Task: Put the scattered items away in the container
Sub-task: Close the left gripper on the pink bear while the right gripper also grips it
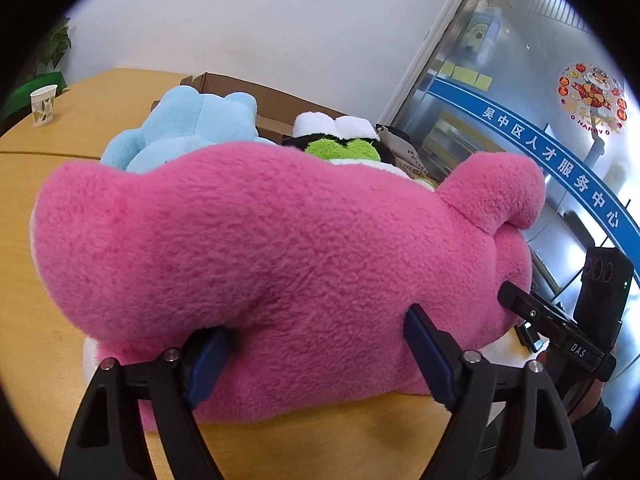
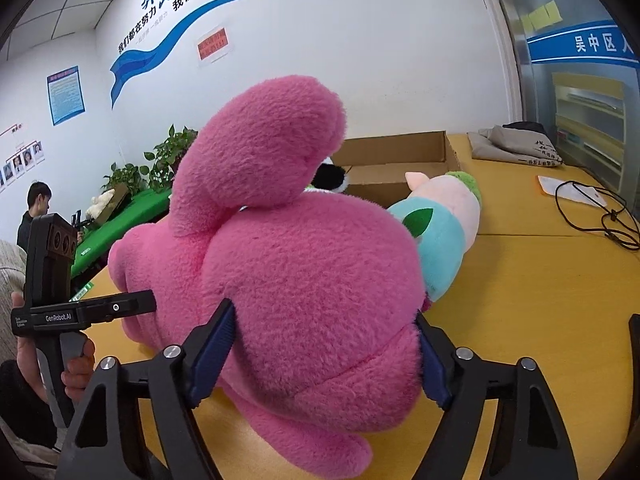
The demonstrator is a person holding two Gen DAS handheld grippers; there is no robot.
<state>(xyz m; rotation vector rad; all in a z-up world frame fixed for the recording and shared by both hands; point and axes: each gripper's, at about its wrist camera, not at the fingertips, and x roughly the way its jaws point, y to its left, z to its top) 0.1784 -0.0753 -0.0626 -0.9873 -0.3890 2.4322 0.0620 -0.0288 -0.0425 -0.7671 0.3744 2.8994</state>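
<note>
both the left gripper (image 1: 316,344) and right gripper (image 2: 324,352) clamp the pink plush (image 1: 280,232) lying on the table (image 2: 540,300); toys still outside the cardboard box (image 2: 400,160); tidying barely begun

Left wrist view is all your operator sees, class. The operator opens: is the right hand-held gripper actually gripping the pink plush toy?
Observer: Yes. The right hand-held gripper has the pink plush toy squeezed between its pads.
Operator: What lies on the toy's far side?
Observer: A pastel pink-and-teal plush toy lies against it, in front of the open cardboard box.
Operator: Anything further right?
Observer: A black cable lies loose on the yellow table.
</note>
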